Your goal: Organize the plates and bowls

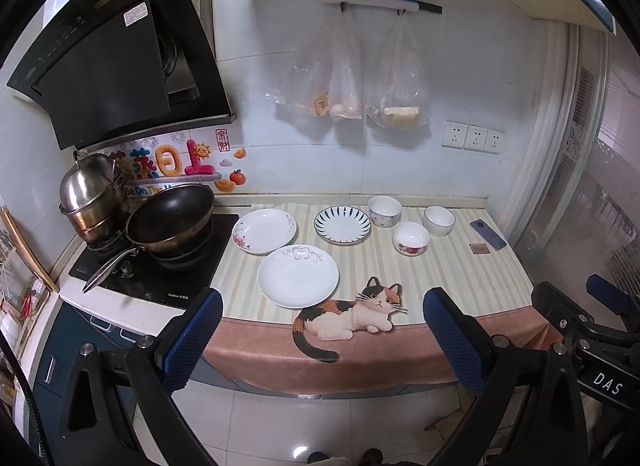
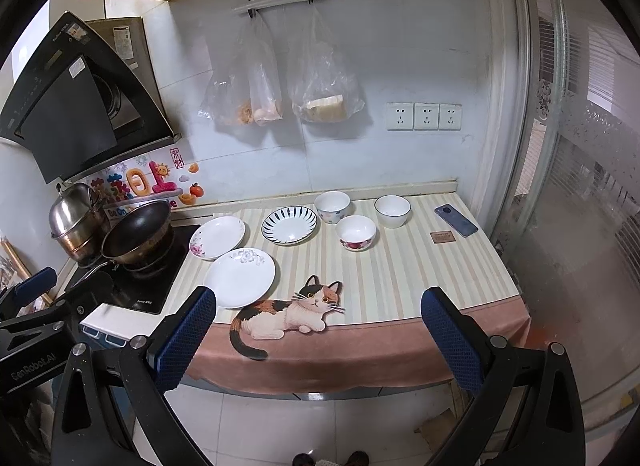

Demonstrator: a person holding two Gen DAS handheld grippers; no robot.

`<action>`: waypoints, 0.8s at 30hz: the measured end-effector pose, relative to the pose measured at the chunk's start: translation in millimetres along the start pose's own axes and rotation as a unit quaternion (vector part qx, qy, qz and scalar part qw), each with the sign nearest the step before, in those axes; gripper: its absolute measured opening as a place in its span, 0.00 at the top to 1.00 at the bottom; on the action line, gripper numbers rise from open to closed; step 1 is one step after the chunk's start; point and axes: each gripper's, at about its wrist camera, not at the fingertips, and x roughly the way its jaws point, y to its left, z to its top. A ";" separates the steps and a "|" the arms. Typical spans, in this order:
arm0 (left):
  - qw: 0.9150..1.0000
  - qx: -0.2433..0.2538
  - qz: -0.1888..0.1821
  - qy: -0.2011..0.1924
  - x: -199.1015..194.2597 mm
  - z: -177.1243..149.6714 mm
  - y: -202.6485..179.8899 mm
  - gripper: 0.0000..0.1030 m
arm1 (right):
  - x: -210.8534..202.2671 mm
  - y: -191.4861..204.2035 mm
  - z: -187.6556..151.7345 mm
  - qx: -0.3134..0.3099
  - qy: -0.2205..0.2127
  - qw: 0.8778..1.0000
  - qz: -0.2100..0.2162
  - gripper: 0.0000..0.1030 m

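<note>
Three round glazed ceramic plates lie flat on the left half of the striped counter mat point(image 1: 448, 266): a plain white plate with a faint grey flower at its rim point(image 1: 298, 276) nearest the front edge, a white plate with pink blossoms point(image 1: 265, 231) behind it toward the stove side, and a white plate with dark blue radial strokes point(image 1: 342, 224) toward the middle of the back. The two white plates lie just beside each other (whether their rims touch cannot be told). Three small rounded ceramic bowls stand upright to the right of the plates: a white bowl with pale blue-and-pink flowers point(image 1: 385, 211) by the back edge, a white bowl with a thin dark rim point(image 1: 439, 220) further right, and a white bowl with red roses point(image 1: 411, 238) in front, between them.

The mat is soft cloth, cream-and-green striped, with a calico cat picture point(image 1: 352, 316) at its front edge and a pink border hanging over it. Near the right edge lie a dark blue phone point(image 1: 488, 234) and a small brown square tag point(image 1: 479, 248). Left of the mat, a black wok point(image 1: 170, 217) and a stacked steel pot point(image 1: 90, 195) sit on the black glass stove point(image 1: 160, 274).

The left gripper point(image 1: 322, 340) and the right gripper point(image 2: 320, 336) hover in front of the counter, each with its blue textured pads spread wide, holding nothing.
</note>
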 end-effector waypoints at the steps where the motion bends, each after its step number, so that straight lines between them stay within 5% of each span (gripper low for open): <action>1: 1.000 -0.003 -0.001 0.000 -0.4 4.6 1.1 0.00 | -0.3 0.8 -1.0 -0.001 -0.001 1.000 -0.001 0.00; 24: 1.000 -0.006 -0.004 -0.001 5.4 6.8 2.7 0.00 | 10.7 -2.4 -5.7 0.005 0.000 1.000 0.001 0.00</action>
